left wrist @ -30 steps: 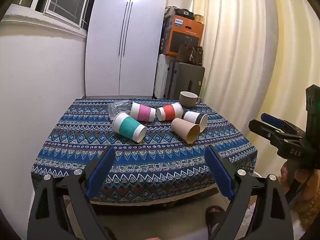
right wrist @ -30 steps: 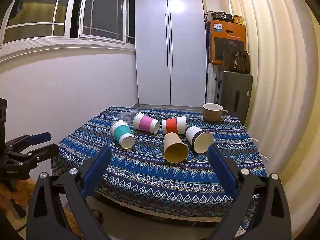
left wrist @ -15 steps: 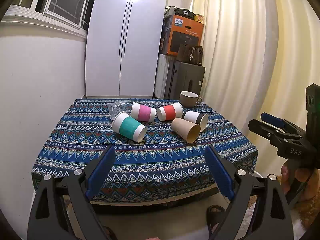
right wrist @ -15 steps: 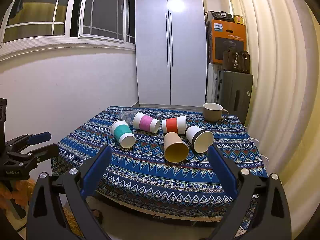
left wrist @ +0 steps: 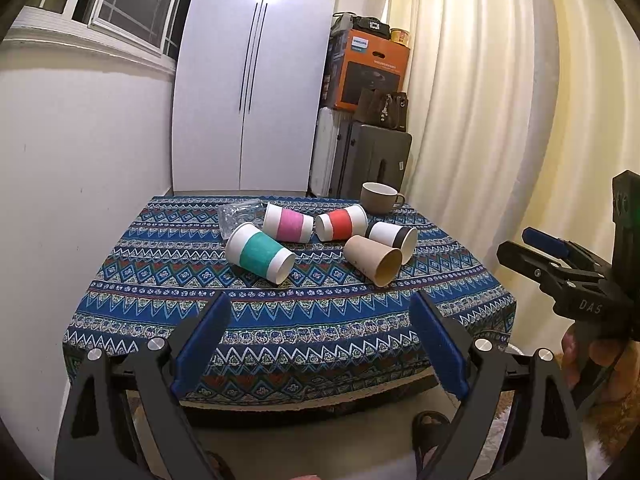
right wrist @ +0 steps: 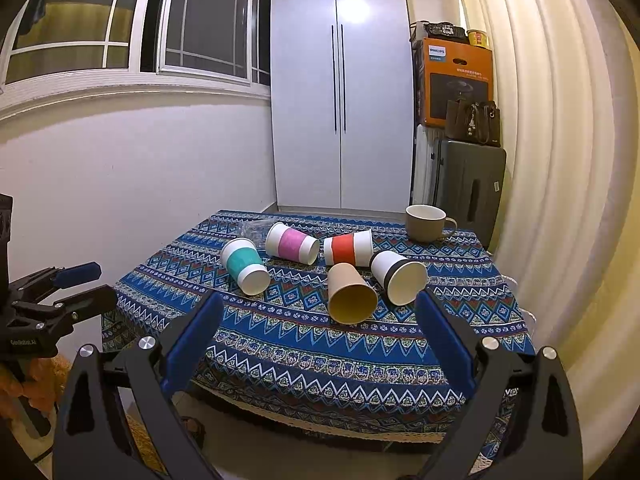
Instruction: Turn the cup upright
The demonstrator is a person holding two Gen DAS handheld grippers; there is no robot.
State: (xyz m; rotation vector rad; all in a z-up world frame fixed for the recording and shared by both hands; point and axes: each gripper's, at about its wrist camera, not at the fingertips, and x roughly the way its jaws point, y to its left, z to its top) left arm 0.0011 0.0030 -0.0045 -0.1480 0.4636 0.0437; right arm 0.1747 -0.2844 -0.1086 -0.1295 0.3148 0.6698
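Several paper cups lie on their sides on the patterned blue tablecloth [left wrist: 280, 312]: a teal-banded cup [left wrist: 259, 253] [right wrist: 244, 266], a pink-banded cup [left wrist: 288, 223] [right wrist: 292, 243], a red-banded cup [left wrist: 341, 222] [right wrist: 347, 248], a plain brown cup [left wrist: 373, 260] [right wrist: 351, 294] and a black-banded white cup [left wrist: 394, 236] [right wrist: 399, 277]. A clear plastic cup [left wrist: 240, 216] lies behind the teal one. My left gripper [left wrist: 318, 344] is open and empty, short of the table's front edge. My right gripper [right wrist: 320, 346] is open and empty, also short of the table; it shows at the right of the left wrist view [left wrist: 536, 250].
A grey mug [left wrist: 378, 198] [right wrist: 426, 224] stands upright at the table's back right. A white wall runs along the table's left side, curtains [left wrist: 500, 120] on the right. A white wardrobe [left wrist: 252, 80], a suitcase [right wrist: 468, 188] and an orange box [left wrist: 368, 70] stand behind.
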